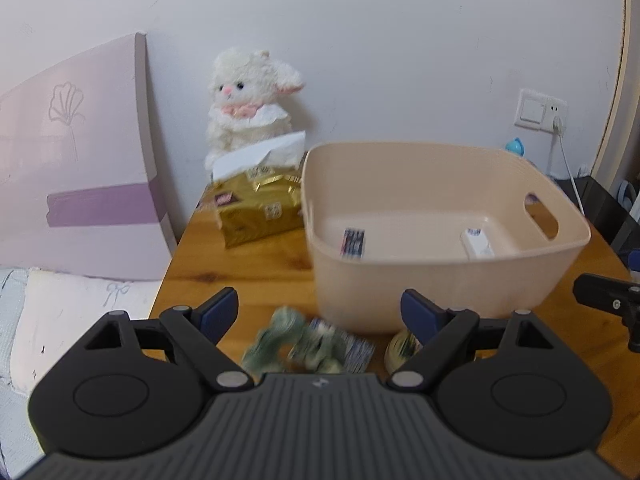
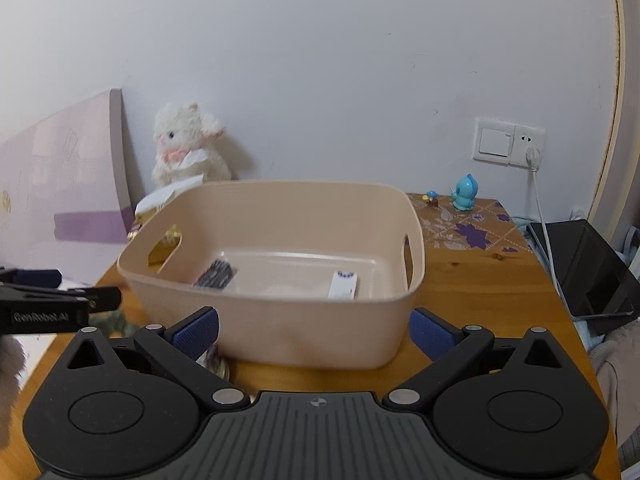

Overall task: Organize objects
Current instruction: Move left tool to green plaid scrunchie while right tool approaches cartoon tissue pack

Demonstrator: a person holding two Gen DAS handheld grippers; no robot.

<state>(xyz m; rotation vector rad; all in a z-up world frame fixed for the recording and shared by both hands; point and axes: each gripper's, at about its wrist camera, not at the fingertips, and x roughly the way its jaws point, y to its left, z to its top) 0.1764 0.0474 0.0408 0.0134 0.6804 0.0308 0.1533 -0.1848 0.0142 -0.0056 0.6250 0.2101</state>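
Observation:
A beige plastic basket [image 1: 440, 292] stands on the wooden table [image 1: 248, 264]; it also shows in the right wrist view [image 2: 320, 332]. Inside it lie a dark patterned packet [image 1: 353, 243] [image 2: 216, 274] and a white tube [image 1: 477, 243] [image 2: 343, 285]. My left gripper [image 1: 320, 312] is open and empty above a green fuzzy hair tie [image 1: 296, 340], a blue-striped packet [image 1: 358, 354] and a small round item [image 1: 402, 346] in front of the basket. My right gripper [image 2: 314, 334] is open and empty, close to the basket's front wall.
A white plush lamb [image 1: 250, 100] and a gold tissue pack [image 1: 260, 208] sit at the back left. A pink headboard [image 1: 76, 160] and bed lie left. A blue figurine [image 2: 464, 198], patterned mat [image 2: 468, 228], wall socket [image 2: 508, 142] with cable and a black device [image 2: 584, 272] are on the right.

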